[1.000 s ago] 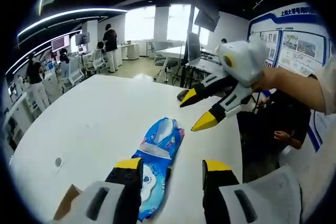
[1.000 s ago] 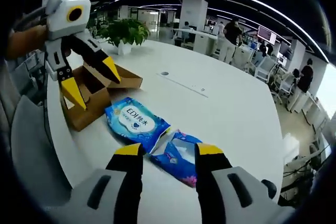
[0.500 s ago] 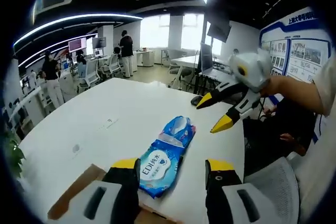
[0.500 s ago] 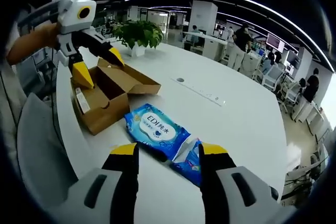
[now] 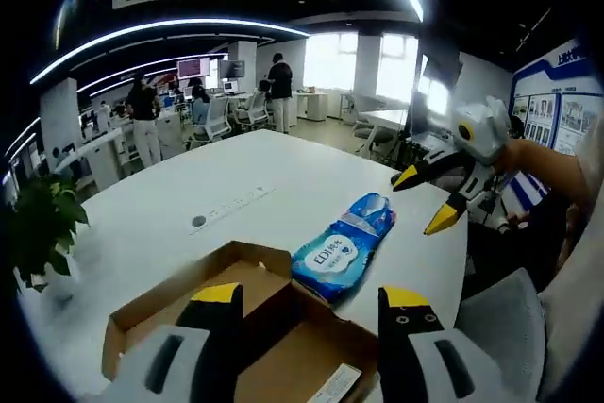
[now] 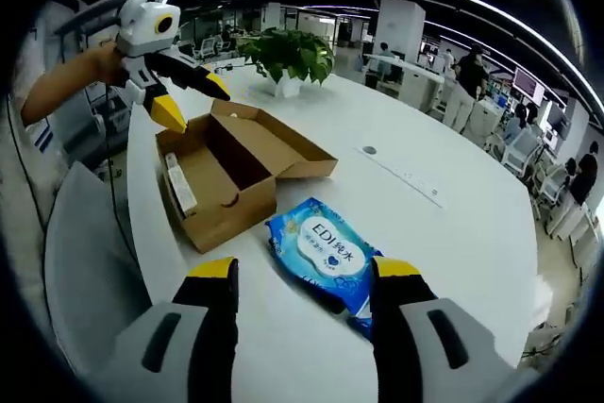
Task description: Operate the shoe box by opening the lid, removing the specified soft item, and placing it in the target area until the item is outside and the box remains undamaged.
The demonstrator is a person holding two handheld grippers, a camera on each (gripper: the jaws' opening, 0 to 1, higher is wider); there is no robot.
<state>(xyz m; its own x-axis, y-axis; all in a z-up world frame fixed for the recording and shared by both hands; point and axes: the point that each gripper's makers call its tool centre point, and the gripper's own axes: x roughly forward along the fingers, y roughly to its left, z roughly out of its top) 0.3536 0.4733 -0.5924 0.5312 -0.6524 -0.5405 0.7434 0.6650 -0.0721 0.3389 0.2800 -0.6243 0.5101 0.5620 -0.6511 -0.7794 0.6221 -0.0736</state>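
wipes (image 6: 324, 255) lie flat on the table (image 6: 453, 233) just beside the open box (image 6: 222, 172), so your removal looks done | your left gripper (image 6: 179, 99) hovers above the box, spread, holding nothing | your right gripper (image 5: 432, 200) hangs past the wipes, spread and empty

White table (image 6: 453, 224) bears open cardboard box (image 6: 222, 172), wipes pack (image 6: 326, 252), potted plant (image 6: 288, 58).

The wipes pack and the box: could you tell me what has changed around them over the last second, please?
Both tongs, left and right, have drawn back open and empty. The blue wipes pack stays flat on the white table beside the open shoe box.
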